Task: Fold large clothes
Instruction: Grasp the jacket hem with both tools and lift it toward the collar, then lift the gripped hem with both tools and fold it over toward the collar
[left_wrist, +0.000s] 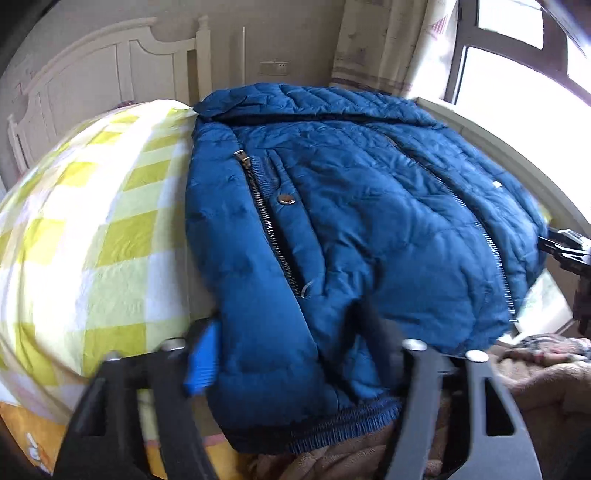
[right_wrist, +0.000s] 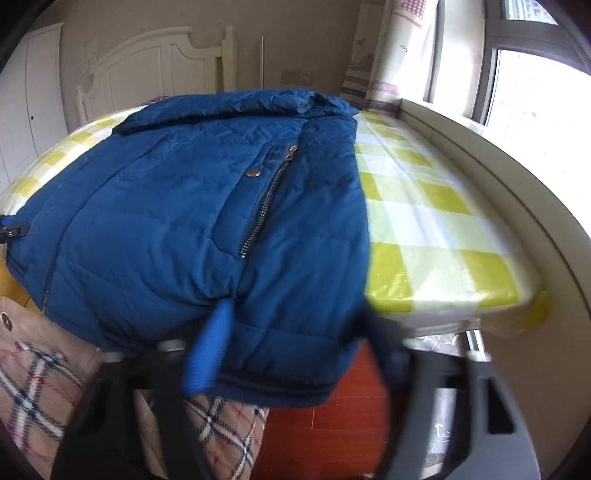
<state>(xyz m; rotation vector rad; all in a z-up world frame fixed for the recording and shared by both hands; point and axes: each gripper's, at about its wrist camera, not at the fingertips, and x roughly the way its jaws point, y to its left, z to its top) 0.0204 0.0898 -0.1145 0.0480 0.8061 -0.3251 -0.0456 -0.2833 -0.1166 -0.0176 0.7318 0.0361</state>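
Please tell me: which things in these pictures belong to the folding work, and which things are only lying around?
Belong to the job:
- blue padded jacket, spread on the bed
- left gripper, at the jacket's hem
- right gripper, at the jacket's hem

Only lying about:
- yellow checked bedsheet
- beige coat with plaid lining at the bed's end
- white headboard
- curtain

No readable text, labels, brands or nos. in either view from where I'm running this. Only a small white tag (left_wrist: 496, 184) on the blue jacket (left_wrist: 351, 206), too tiny & blurred for me to read.
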